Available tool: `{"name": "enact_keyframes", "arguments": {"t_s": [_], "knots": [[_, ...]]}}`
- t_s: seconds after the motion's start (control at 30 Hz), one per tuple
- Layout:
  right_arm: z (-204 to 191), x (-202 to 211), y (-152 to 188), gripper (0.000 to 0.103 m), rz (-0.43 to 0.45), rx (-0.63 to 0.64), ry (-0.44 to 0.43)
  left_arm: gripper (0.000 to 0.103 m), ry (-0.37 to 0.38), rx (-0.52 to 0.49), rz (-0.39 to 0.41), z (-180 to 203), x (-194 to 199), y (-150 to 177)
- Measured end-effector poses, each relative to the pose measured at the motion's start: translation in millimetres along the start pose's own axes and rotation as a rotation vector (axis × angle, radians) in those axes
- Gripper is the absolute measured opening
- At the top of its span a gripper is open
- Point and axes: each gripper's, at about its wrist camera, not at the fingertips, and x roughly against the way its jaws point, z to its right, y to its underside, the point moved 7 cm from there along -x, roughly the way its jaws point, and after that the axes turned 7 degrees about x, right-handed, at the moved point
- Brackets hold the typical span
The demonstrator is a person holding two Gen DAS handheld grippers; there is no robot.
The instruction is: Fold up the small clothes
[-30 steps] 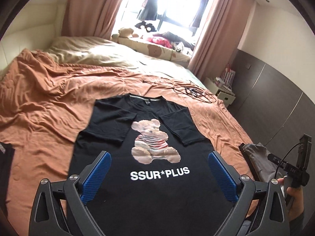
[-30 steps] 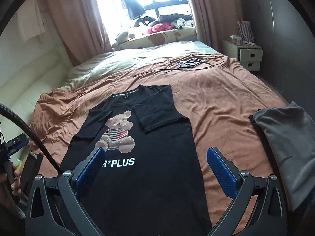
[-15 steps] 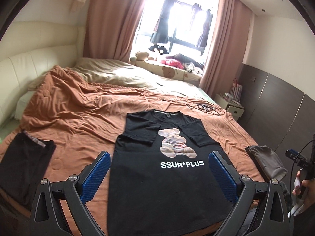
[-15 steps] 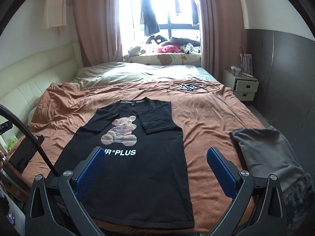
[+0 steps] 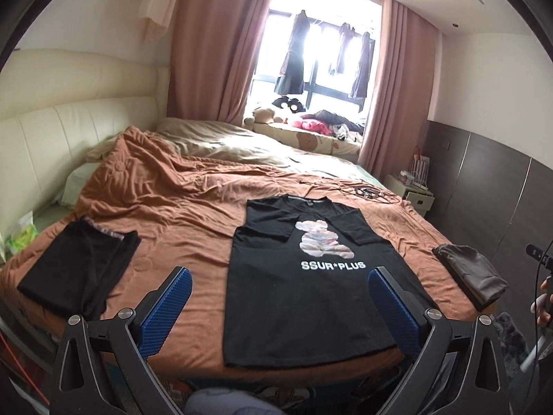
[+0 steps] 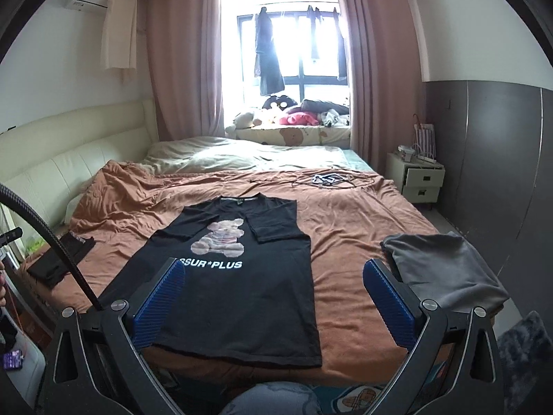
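Observation:
A black T-shirt [image 5: 304,297] [image 6: 242,283] with a bear print and white lettering lies flat on the brown bedspread, both sleeves folded inward over the chest, hem toward me at the bed's near edge. My left gripper [image 5: 278,306] hangs open in the air in front of the hem, holding nothing. My right gripper [image 6: 273,302] is likewise open and empty, held back from the bed at the same end. Neither touches the shirt.
A folded black garment [image 5: 79,269] lies at the bed's left near corner, a folded grey one [image 6: 449,269] at the right near corner. Cables [image 6: 328,180] lie farther up the bedspread [image 6: 352,228]. A white nightstand [image 6: 418,181] stands right of the bed.
Both grippers have pulled back and up from the shirt, so the whole bed and room now show. The shirt lies as before, and both grippers stay open.

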Motion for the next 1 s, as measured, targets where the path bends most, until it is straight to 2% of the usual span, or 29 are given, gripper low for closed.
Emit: {"name": "enact_keyframes", "arguments": {"t_s": [0.33,0.57,0.8,1.0], "knots": [[19,39,22,0.103,-0.026,-0.054,-0.016,0.102,-0.002,0.019,-0.033,-28,42,51],[23,51,42,0.103,-0.057,-0.087,-0.037,0.102,0.003,0.043,-0.069,-48,52,86],[26,44,64,0.103,-0.085,-0.115,-0.056,0.102,-0.010,0.088,-0.084,-72,54,113],[31,30,87,0.103,-0.109,-0.146,-0.037,0.102,-0.011,0.131,-0.101,-90,45,124]]}}
